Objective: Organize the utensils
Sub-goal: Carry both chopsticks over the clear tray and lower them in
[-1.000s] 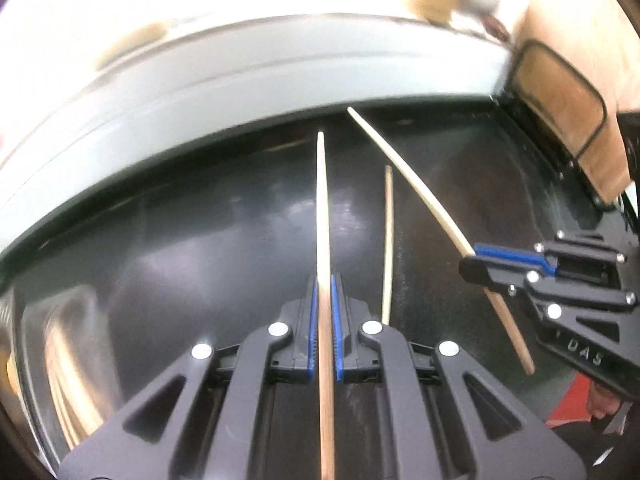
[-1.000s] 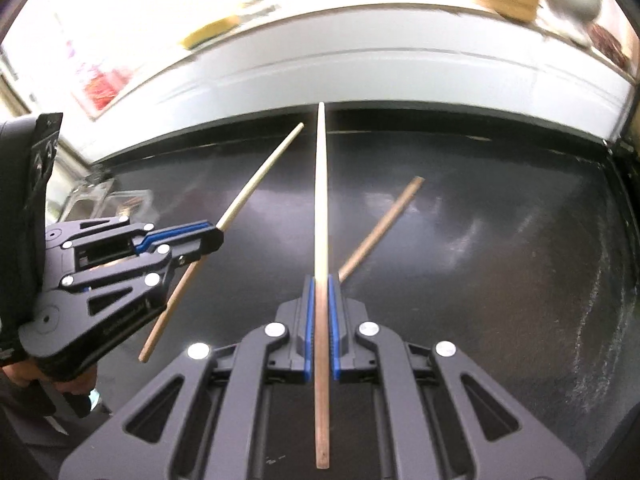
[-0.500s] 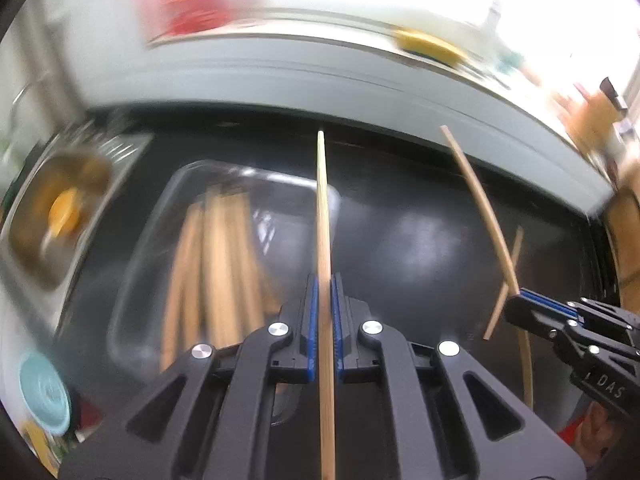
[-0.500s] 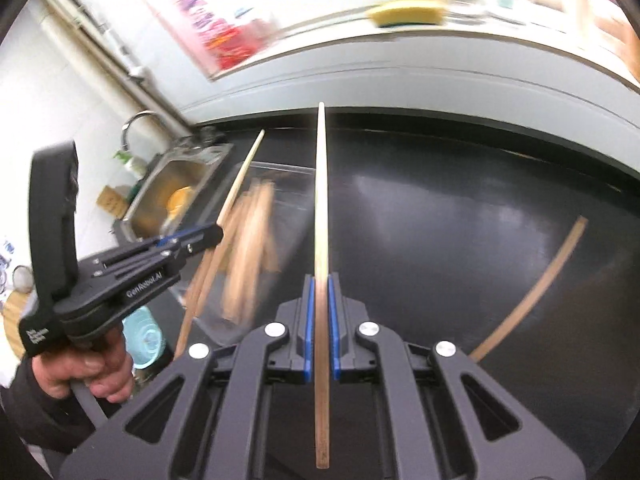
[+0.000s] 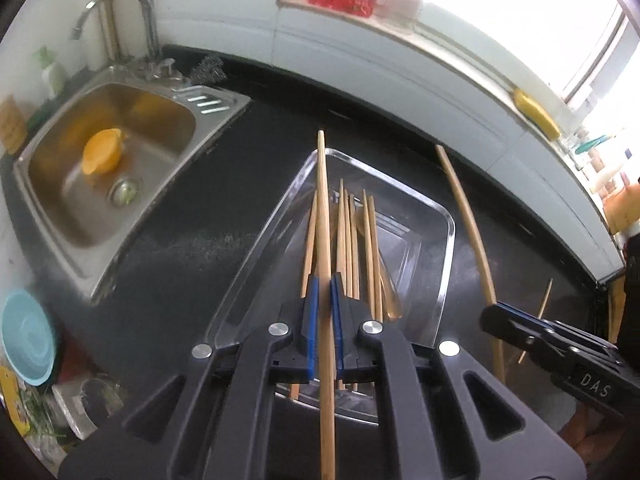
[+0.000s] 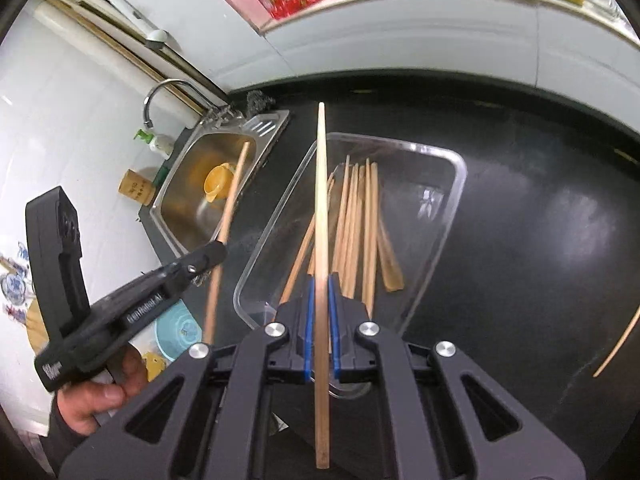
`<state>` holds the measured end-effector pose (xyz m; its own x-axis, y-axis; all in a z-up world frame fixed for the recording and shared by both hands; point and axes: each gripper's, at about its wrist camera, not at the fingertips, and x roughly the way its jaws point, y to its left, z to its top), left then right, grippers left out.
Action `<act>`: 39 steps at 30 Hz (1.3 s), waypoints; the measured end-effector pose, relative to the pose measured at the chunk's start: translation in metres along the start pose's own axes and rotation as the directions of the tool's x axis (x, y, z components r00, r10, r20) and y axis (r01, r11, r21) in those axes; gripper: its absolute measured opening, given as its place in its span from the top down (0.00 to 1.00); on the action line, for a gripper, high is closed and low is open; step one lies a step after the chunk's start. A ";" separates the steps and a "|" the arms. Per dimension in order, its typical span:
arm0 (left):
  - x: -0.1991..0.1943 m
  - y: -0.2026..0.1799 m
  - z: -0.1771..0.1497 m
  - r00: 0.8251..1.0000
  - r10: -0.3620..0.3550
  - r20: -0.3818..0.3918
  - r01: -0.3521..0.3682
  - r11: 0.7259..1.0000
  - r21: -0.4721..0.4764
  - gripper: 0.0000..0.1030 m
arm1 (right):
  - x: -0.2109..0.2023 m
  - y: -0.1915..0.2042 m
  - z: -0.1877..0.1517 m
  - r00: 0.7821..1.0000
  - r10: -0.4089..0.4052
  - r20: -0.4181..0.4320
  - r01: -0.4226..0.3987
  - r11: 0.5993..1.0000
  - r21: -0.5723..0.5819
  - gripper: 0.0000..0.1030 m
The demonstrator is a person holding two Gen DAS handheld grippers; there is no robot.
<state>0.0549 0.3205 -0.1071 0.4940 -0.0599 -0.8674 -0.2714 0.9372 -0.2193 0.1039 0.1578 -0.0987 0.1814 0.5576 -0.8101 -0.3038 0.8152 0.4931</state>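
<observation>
The left tongs point(image 5: 323, 312) are clenched on a wooden chopstick point(image 5: 325, 240) that points forward over the clear plastic tray point(image 5: 448, 236), where a bundle of chopsticks point(image 5: 352, 248) already lies lengthwise. The right tongs point(image 6: 319, 312) clamp a second, paler chopstick point(image 6: 321, 208) above the same tray on the black table point(image 6: 540, 200). One stray chopstick point(image 6: 618, 346) lies on the table well off to the right. A steel sink point(image 5: 80, 208) beside the tray holds what looks like an orange cup point(image 5: 102, 156), somewhat blurred.
</observation>
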 end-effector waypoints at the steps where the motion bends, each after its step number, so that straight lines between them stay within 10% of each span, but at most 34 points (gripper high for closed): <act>1: 0.004 0.000 0.000 1.000 -0.002 -0.008 0.002 1.000 0.004 0.94 | 0.006 0.002 0.002 1.000 -0.009 -0.005 0.009 1.000 0.009 0.93; 39: 0.072 -0.004 0.005 0.993 0.052 -0.104 -0.042 0.994 0.099 0.94 | 0.069 -0.019 0.018 0.995 -0.065 -0.072 0.072 0.993 0.092 0.93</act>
<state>0.0956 0.3139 -0.1667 0.3906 -0.0463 -0.9194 -0.2090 0.9682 -0.1376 0.1393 0.1834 -0.1583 0.1330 0.4906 -0.8612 -0.2025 0.8640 0.4609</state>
